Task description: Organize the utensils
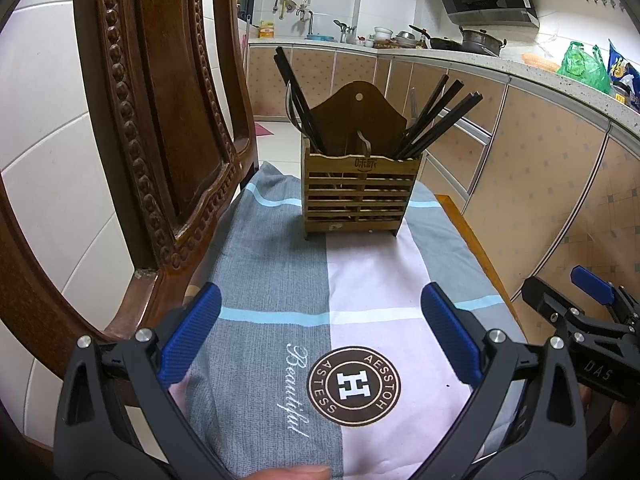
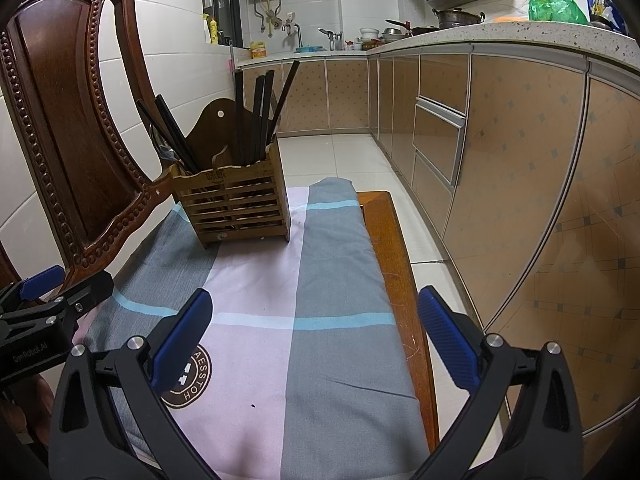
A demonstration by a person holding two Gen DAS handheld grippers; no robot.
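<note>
A slatted wooden utensil holder [image 1: 360, 196] stands at the far end of a grey, pink and blue cloth [image 1: 280, 280]. It also shows in the right wrist view [image 2: 236, 208]. Black chopsticks [image 1: 436, 120] lean out of its right compartment, and more chopsticks [image 1: 296, 100] with a metal utensil lean out of the left. My left gripper [image 1: 320, 312] is open and empty, low over the near cloth. My right gripper [image 2: 316, 316] is open and empty over the cloth's right side. The right gripper also shows at the left wrist view's right edge [image 1: 592, 312].
The cloth lies on a wooden chair seat [image 2: 400, 264] with a carved backrest [image 1: 160, 120] on the left. Kitchen cabinets [image 2: 520, 160] run along the right, with a cluttered counter [image 1: 440, 46] above. Tiled floor [image 2: 340, 152] lies beyond.
</note>
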